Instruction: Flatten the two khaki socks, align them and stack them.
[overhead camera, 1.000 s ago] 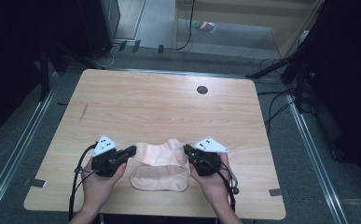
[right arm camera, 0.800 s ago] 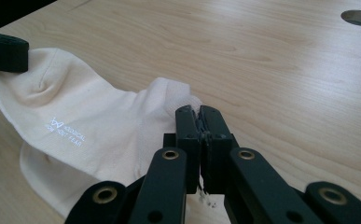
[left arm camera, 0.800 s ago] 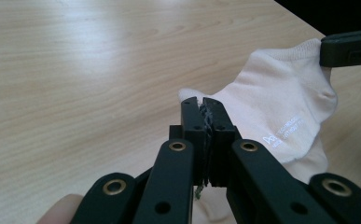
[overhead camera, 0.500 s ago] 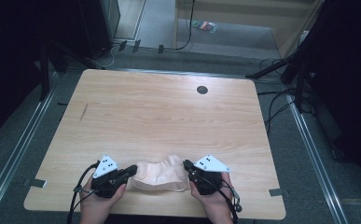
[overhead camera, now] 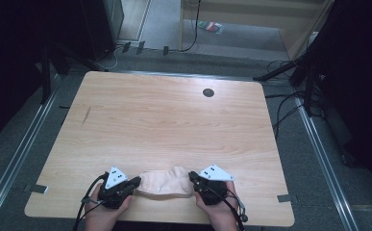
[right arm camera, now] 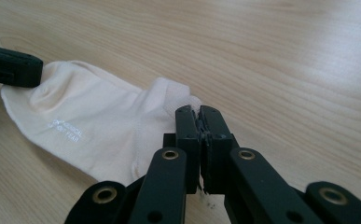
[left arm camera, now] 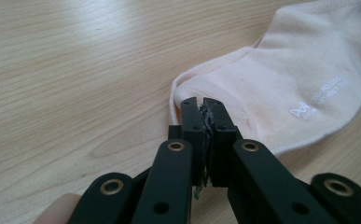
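A pale pink ankle sock [overhead camera: 165, 183] lies flat near the front edge of the wooden table [overhead camera: 174, 120], between my two grippers. My left gripper [overhead camera: 135, 182] is shut on the sock's left end. In the left gripper view the jaws [left arm camera: 201, 103] meet over the edge of the sock [left arm camera: 285, 79], which has small white lettering. My right gripper [overhead camera: 192, 176] is shut on the sock's right end, at the ribbed cuff. In the right gripper view the closed jaws [right arm camera: 199, 112] sit on the sock [right arm camera: 99, 116], and the left gripper [right arm camera: 11, 65] shows at its far end.
A dark round hole [overhead camera: 208, 92] sits in the tabletop at the far right. Bare wood stretches beyond the sock. Cables [overhead camera: 289, 103] trail on the floor to the right, and metal rails [overhead camera: 20, 159] run along both sides of the table.
Both grippers have drawn back toward the table's front edge, and the sock has come with them. It now lies stretched flat between them.
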The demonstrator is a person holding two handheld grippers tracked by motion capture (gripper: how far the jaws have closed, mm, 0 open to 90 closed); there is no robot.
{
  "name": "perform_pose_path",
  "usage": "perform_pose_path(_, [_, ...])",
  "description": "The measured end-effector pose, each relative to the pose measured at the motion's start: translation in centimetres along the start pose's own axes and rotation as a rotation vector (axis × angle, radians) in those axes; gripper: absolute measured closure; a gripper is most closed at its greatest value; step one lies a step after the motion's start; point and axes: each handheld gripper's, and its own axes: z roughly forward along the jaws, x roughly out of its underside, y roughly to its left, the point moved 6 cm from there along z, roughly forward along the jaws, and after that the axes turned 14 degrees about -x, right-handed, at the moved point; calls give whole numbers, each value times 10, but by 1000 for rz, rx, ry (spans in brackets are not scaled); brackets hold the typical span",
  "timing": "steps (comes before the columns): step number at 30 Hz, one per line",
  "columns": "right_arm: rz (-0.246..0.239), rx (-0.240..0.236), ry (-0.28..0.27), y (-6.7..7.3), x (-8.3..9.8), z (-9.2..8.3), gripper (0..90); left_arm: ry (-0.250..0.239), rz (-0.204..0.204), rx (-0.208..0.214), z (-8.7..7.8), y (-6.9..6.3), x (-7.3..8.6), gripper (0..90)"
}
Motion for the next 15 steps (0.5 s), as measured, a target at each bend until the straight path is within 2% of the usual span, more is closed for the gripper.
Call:
perform_pose_path(4, [9,-2,-5,-1,1,2,879,-24,-18,18,0,0,-1,861])
perform_pose_path(5, [4,-8,-27,1,-2,-1,879,-45,-18,26,-2,0,-3,879])
perform_pose_path(7, [-2,-9,-35,3,-3,-2,879,-82,-12,20,-7,-1,-7,885])
perform_pose_path(8, [-15,-6,-57,6,-7,-6,879,-104,-15,18,-9,-1,-8,888])
perform_pose_path(11, [-25,0,-71,7,-8,-8,879,-136,-16,7,-11,1,-11,889])
perform_pose_path(13, [-20,5,-78,7,-8,-9,879,-128,-28,17,-8,1,-11,889])
perform_pose_path(15, [0,3,-77,6,-7,-8,879,-114,-27,3,-4,2,-9,889])
